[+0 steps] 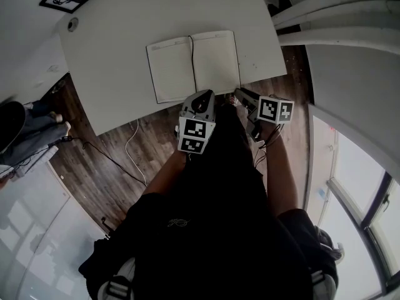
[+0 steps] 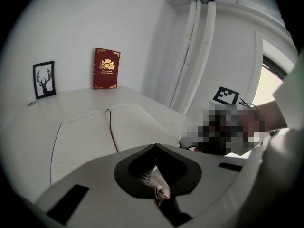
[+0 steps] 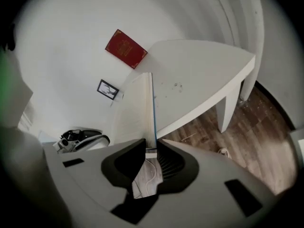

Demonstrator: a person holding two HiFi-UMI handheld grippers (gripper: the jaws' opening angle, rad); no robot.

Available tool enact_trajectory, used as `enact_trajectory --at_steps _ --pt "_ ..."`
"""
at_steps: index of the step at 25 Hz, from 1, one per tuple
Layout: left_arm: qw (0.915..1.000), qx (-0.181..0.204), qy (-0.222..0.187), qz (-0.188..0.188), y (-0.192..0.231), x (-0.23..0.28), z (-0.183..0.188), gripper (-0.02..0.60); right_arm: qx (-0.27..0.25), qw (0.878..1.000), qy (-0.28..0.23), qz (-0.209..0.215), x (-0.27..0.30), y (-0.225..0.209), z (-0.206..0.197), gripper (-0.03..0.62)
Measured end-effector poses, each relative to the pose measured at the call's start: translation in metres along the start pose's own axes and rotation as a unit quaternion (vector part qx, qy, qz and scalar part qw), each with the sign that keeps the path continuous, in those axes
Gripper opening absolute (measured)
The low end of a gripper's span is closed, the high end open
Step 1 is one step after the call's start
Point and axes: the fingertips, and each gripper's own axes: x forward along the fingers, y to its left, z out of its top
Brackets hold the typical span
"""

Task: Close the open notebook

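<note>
A white table (image 1: 125, 55) stands on a dark wood-plank floor (image 1: 75, 167). At the table's far edge, a framed deer picture (image 2: 43, 79) and a red book (image 2: 106, 69) stand against the white wall (image 2: 71, 23). White pipes (image 2: 204, 56) rise beside the table's right end, and a bright window (image 1: 357, 224) lies beyond that end.

Red book (image 2: 106, 69), framed deer picture (image 2: 44, 79), table (image 1: 125, 17)

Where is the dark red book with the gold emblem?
In the left gripper view the dark red book stands on the table against the wall, right of the framed deer picture.
</note>
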Motion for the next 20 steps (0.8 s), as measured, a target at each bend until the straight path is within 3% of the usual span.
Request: enact_trajectory --at_steps 6,14,20 --pt "1.0 0.001 -0.002 0.0 -0.002 -0.002 0.001 0.002 -0.014 1.0 -0.015 0.01 -0.007 0.006 0.003 0.046" --pt "0.9998 -0.004 -0.018 0.004 -0.002 -0.008 0.006 0.002 -0.114 0.993 -0.01 -0.038 -0.022 0.024 0.006 0.038" --pt "0.9993 -0.014 -0.033 0.014 0.002 -0.02 0.003 0.002 -0.19 0.98 -0.023 -0.061 -0.037 0.055 0.016 0.038"
